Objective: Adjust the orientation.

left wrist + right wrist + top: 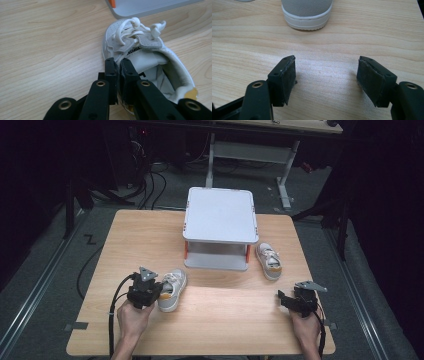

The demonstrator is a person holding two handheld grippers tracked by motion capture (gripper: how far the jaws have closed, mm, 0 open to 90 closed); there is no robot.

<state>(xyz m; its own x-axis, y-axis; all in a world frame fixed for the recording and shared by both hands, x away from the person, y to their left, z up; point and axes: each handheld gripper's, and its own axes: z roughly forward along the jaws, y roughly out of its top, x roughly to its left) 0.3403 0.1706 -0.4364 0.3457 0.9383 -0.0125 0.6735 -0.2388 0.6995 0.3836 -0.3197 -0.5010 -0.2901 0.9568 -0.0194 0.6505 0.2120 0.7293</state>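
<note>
Left gripper point(119, 65) pinches the collar of the near-left shoe point(150, 65) on the counter point(225, 315); nothing shelved (rack point(220, 215) bare). Right gripper point(327, 75), fingers spread, idles short of the far-right shoe point(269, 260).

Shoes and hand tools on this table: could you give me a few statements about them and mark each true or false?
1. The left tool is shut on the side wall of a white shoe. True.
2. The right tool grips the other shoe. False: its jaws stand open over bare table.
3. Both shoes sit on top of the grey stand. False: both rest on the table beside it.
4. The other shoe lies to the right of the stand. True.
</note>
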